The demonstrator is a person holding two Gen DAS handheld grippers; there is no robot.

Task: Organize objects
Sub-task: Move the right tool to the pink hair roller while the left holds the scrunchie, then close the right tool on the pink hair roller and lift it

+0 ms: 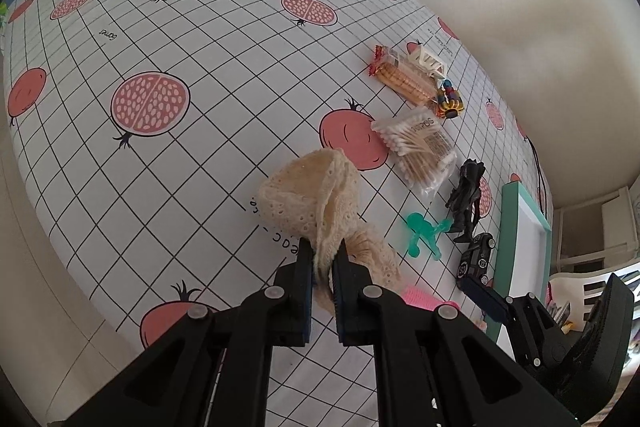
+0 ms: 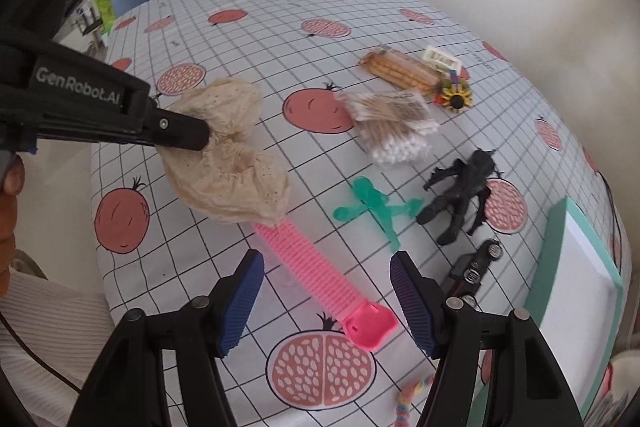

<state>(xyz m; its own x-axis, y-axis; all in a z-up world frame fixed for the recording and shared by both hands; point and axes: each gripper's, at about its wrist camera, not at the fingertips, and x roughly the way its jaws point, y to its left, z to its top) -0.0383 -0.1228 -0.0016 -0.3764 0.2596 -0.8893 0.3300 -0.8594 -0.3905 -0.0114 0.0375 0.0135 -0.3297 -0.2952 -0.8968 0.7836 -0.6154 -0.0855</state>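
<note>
Left wrist view: the left gripper (image 1: 323,259) is clamped on a cream lace scrunchie (image 1: 316,195), which hangs clear above the patterned tablecloth (image 1: 160,39); its bulk lies forward of the fingertips, with a loose fold trailing to the right. The teal-framed tray (image 1: 520,223) lies well to the right, past the green figure (image 1: 420,231), and is cut off by the right gripper's body. Right wrist view: the right gripper (image 2: 326,281) stands with fingers wide apart and empty above a pink comb clip (image 2: 320,275), whose long axis runs from far-left to near-right between the fingers. The scrunchie's lower edge overlaps the clip's far end; contact cannot be judged. A coloured braided item at the bottom edge is blurred and partly hidden.
</note>
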